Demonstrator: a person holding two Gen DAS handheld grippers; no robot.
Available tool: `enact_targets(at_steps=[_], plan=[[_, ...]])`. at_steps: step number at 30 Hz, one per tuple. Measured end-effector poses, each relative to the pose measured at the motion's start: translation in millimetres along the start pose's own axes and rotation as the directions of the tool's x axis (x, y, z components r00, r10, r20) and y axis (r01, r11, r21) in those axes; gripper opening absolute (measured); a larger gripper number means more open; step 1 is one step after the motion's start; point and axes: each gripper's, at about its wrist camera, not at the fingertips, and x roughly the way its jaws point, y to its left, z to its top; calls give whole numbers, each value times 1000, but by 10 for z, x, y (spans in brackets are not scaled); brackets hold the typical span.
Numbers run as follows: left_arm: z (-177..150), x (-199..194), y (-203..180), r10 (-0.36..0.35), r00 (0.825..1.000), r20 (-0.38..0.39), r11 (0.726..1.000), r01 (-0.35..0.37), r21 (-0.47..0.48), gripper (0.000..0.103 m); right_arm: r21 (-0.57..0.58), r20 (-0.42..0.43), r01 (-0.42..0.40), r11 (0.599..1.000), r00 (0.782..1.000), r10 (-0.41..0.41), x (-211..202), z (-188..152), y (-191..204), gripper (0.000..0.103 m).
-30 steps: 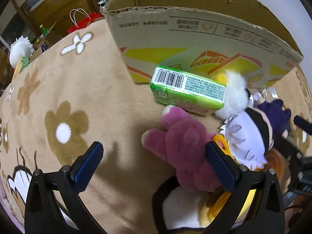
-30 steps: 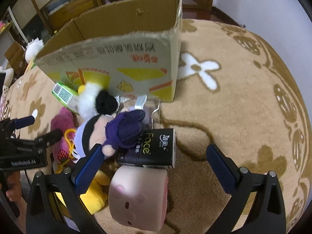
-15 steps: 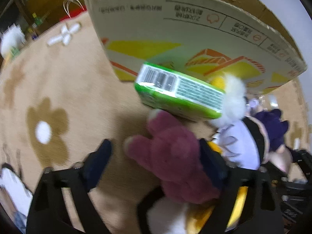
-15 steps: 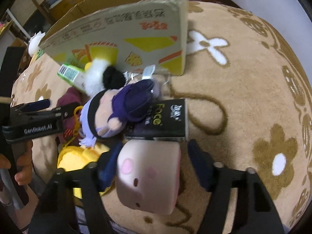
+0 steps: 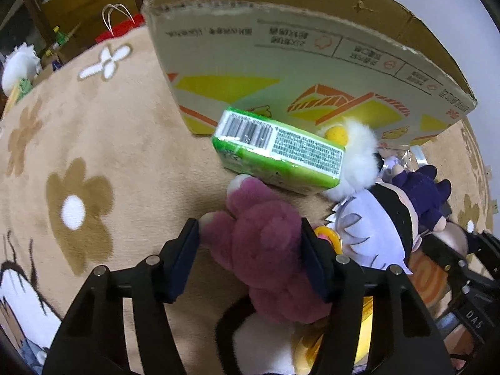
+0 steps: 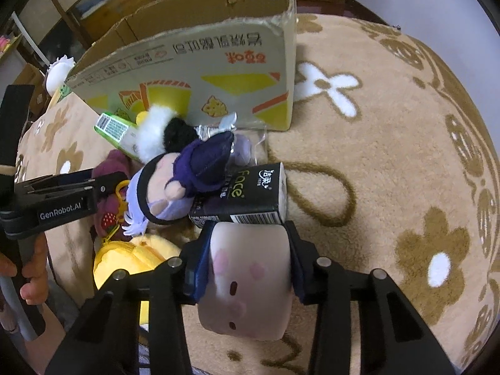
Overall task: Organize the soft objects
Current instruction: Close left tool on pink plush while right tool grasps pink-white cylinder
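Underneath, tan flowered rug [image 6: 390, 143]; left claw [image 5: 250, 250] clamps maroon plush [image 5: 265, 250], right claw [image 6: 247, 250] pink plush [image 6: 247, 278].

Floor covered by a tan rug [image 6: 390, 143] with brown and white flower pattern. Wooden cabinets [image 6: 103, 9] stand far left. A pale wall [image 6: 437, 0] rises far right. Lighting dim.

The carpet [image 6: 390, 143] to the right of the cardboard box [image 6: 200, 72] lies free. In front of the box, the toy pile [image 6: 175, 181] and black tissue pack [image 6: 247, 193] block passage.
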Motion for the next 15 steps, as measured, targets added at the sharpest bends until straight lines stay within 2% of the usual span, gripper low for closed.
enact_targets(at_steps=[7,11,15], plan=[[-84,-267,48,26,998,51,999,-25,-24,61,9,60,24,1000,998,-25,-256,-41,-19,42],[-127,-501,79,45,989,143,999,-42,-21,61,27,124,-3,1000,992,0,-422,-34,-74,42],[-171,-754,29,62,966,251,998,-59,-19,61,15,218,-17,1000,976,14,-606,-21,-35,42]])
